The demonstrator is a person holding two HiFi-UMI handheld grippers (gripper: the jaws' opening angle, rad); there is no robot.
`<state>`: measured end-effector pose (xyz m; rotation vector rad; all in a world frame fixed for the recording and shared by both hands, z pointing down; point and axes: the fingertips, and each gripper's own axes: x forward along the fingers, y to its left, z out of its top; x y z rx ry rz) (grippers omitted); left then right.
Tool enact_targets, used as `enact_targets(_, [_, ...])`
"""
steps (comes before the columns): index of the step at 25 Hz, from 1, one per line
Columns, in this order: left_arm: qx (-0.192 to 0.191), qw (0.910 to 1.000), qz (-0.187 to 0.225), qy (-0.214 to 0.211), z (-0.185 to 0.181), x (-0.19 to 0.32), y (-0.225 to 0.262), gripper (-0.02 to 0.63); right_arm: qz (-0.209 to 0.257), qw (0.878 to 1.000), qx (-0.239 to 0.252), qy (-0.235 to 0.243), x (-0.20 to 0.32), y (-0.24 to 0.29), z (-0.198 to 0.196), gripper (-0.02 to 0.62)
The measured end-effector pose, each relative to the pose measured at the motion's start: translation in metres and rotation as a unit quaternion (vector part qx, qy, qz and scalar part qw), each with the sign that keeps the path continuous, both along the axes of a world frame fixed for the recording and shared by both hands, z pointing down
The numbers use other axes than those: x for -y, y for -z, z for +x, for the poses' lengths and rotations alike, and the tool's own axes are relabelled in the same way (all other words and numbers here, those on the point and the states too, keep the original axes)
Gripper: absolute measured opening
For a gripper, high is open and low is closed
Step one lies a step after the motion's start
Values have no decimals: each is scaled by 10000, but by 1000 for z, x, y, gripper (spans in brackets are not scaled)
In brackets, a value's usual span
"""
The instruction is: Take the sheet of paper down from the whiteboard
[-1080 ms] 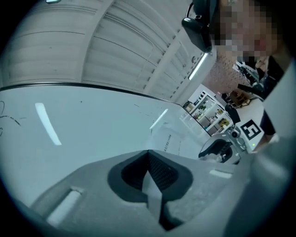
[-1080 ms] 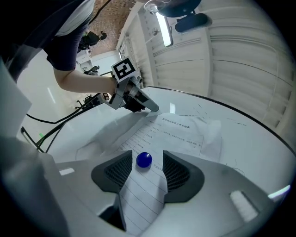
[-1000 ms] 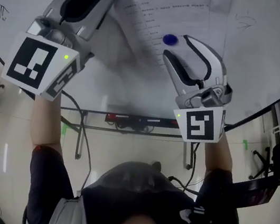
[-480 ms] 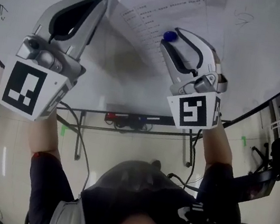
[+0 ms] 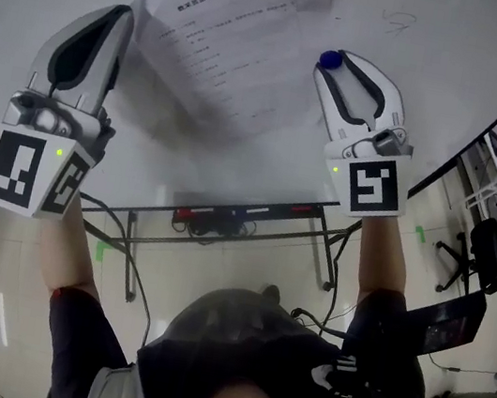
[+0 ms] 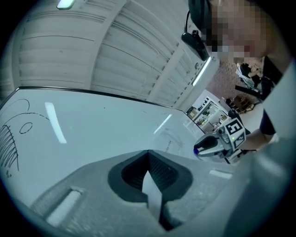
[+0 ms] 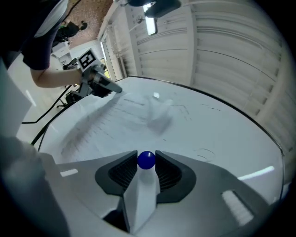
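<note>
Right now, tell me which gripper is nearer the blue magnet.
Right. The right gripper has the blue magnet between its closing jaws; the left gripper is across the sheet of paper, shut on its far edge.

Brought the right gripper (image 5: 337, 64) up to the magnet (image 5: 329, 60), with jaws closing from wide apart onto it. Took it off the sheet (image 5: 231, 57) and carried it right, over bare whiteboard (image 5: 463, 60). Drew the sheet's left edge left and nearer with the left gripper (image 5: 126, 17).
</note>
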<state>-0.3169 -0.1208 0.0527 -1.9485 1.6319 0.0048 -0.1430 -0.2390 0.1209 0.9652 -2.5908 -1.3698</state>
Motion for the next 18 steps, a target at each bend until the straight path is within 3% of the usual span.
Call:
enact_targets(3, [77,9999,-97,109,-17,-19,-9,2,-285,9978,488,-335,12,10,34,123])
enact_targets(6, [316,9990,-261,181,-12,-27,-21,2,-378,9926,906,-709,32,23,74,123])
enact_targets(12, [834,9951,-505,146,20,-23,-37,2,-467,9888,1127,-857,61,31,110,123])
enact_targets(18, [560,9955,-765,-88,29,-17,-48,2,-453,9898,1124,-756,70,24,111,126])
